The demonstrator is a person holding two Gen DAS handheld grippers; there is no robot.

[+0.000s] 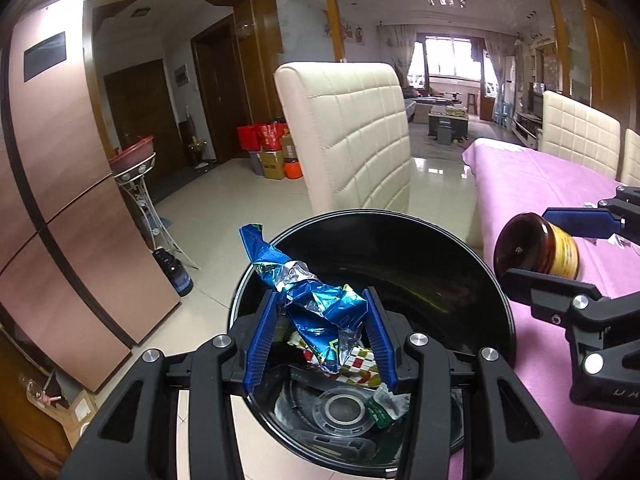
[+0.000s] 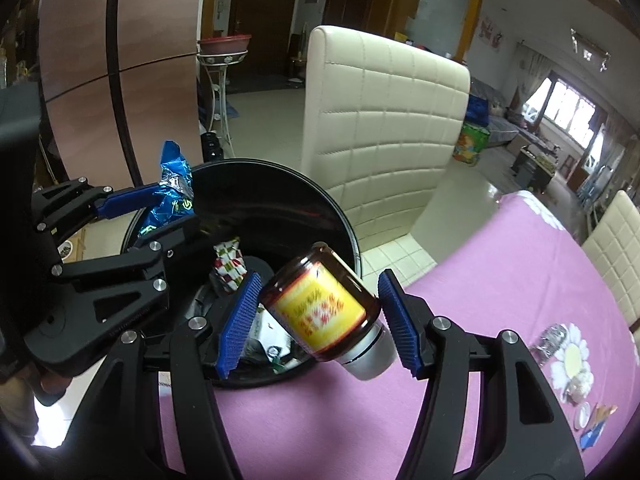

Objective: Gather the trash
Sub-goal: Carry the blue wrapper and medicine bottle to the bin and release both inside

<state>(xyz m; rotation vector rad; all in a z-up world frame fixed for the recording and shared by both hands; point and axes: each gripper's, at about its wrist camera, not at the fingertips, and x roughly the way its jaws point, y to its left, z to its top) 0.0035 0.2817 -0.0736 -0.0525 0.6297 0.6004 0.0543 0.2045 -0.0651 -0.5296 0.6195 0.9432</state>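
Starting on the left, there's a brown cabinet (image 1: 60, 184) with a dark seam down it, and a white metal stand (image 1: 138, 184) with a red bowl on top next to it. A dark bottle (image 1: 174, 274) sits on the tile floor by the stand's feet.

Then the left gripper (image 1: 322, 322), blue pads clamped on a crumpled blue and silver wrapper (image 1: 316, 304). One long end of the wrapper sticks up and out past the rim on the left. The whole thing hangs right over the open mouth of the black bin (image 1: 460, 248) (you can already see a checkered red and green wrapper (image 1: 356, 366), a clear plastic lid (image 1: 340, 408) and a small green packet down in there).

Behind the bin is a cream quilted chair (image 1: 352, 136), its back facing the cameras.

Over on the right, the right gripper (image 2: 320, 320) is pinching a brown glass jar (image 2: 320, 306) with a yellow label and a silver cap. The jar is tilted, bottom pointing toward the bin, cap toward the table, and it sits just over the bin's rim where the bin meets the table edge. Both pads press on it, one at the bottom end and one by the cap.

The table (image 2: 500, 280) has a pink cloth, and at its far right there are some scraps left (image 2: 580, 368), a bit of foil, something pale, and small orange and blue bits. Can't tell exactly what those are.
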